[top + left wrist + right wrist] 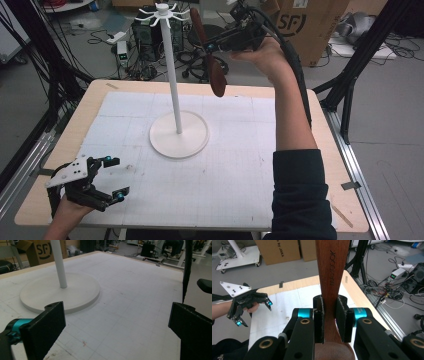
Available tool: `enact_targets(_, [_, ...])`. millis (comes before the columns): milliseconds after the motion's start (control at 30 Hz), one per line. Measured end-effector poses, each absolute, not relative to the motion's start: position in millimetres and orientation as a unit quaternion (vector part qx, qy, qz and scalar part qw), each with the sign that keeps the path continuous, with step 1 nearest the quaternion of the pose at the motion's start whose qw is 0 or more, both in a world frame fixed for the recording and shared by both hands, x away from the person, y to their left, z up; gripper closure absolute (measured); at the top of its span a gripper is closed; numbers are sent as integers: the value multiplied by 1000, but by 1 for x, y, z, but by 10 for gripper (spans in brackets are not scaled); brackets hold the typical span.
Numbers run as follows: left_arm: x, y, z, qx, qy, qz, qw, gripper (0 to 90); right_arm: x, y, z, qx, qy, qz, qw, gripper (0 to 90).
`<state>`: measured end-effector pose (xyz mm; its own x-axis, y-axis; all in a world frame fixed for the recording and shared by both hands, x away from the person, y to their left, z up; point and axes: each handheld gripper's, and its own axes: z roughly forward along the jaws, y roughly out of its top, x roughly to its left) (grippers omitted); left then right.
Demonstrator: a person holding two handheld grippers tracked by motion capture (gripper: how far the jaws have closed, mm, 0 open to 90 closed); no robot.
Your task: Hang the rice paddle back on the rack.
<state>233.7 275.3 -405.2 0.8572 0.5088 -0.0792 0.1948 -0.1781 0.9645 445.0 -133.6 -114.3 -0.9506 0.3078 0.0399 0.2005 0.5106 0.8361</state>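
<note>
A white hanging stand rises from its round base [178,136] at the middle of the table, its thin pole ending in a ring of hooks [162,12]. Just right of the hooks, high above the table, my right gripper [212,47] is shut on a brown wooden spoon [216,77], which hangs tilted with its wide end down. Seen from the right gripper view, the pads clamp the spoon's handle [332,272] from both sides. My left gripper [114,177] rests open at the table's front left corner with nothing between its fingers [47,325]. The stand's base [60,293] lies ahead of it.
A white gridded mat [235,170] covers the wooden table [330,165]. Beyond the far edge stand a cardboard box [305,22], computer cases and tangled cables [145,35] on the floor. Black frame legs [350,85] rise at the right.
</note>
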Motion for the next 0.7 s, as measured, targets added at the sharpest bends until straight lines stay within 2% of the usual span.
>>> enact_targets(700, [234,276,-405,756,234,133,597,17,451,-125,-118,152,872,462,55,782])
